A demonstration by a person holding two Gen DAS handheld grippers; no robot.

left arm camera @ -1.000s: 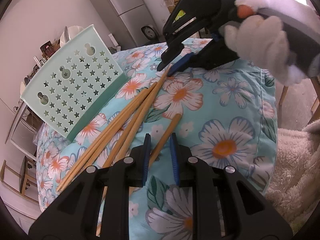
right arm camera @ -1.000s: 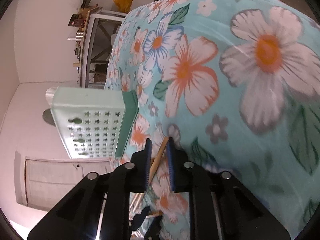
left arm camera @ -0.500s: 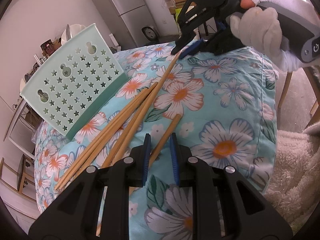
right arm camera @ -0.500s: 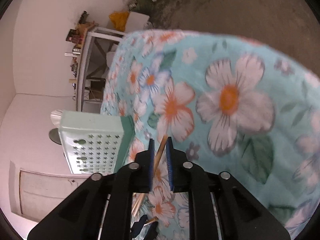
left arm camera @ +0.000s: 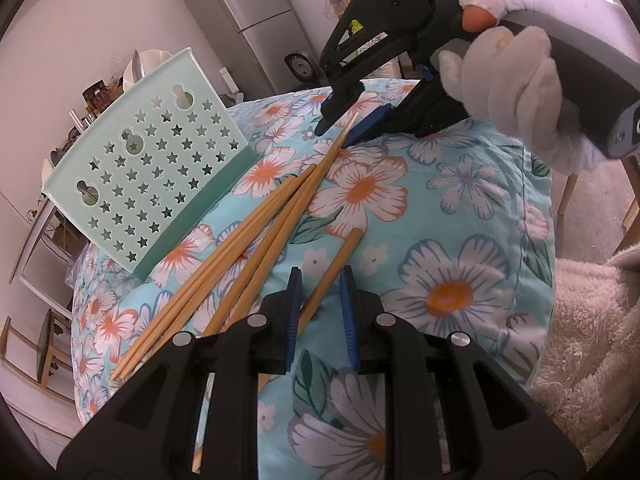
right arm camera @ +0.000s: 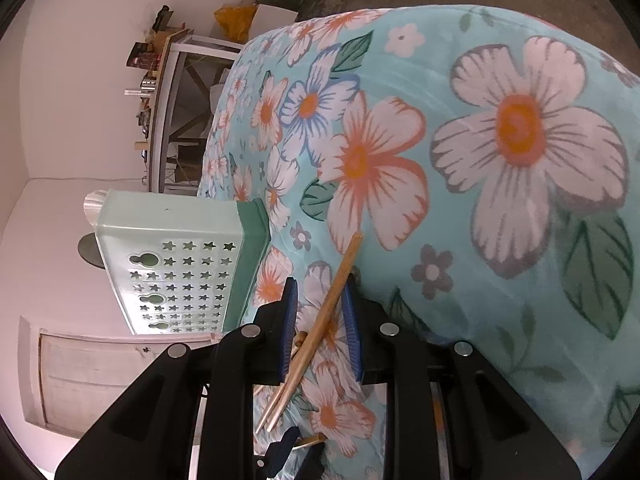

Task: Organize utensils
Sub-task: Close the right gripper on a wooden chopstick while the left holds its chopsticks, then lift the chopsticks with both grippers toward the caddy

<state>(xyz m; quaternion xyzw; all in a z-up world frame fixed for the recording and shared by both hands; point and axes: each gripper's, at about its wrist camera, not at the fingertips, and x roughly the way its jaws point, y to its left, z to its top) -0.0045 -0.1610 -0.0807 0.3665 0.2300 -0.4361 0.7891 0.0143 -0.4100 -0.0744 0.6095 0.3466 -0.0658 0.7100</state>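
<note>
Bamboo chopsticks [left arm camera: 256, 240], long, tan and tapered, several lying fanned across a turquoise floral cloth [left arm camera: 460, 240] that covers the bench.
Mint-green plastic drainer basket with star-shaped cut-outs [left arm camera: 148, 176]: stands tilted on the cloth, just beside the chopsticks' far side.
Left tongs [left arm camera: 318, 312]: black with blue pads, low over the cloth, jaws parted. One thicker-ended bamboo chopstick [left arm camera: 336, 264] runs between the pads; whether it touches them cannot be told.
Right tongs [left arm camera: 340, 128]: held by a white-gloved hand [left arm camera: 516, 92] at the far end of the cloth. Jaws parted around the narrow tip of one long chopstick [right arm camera: 324, 320]; in the right wrist view a gap shows beside the stick, so no firm grip.
</note>
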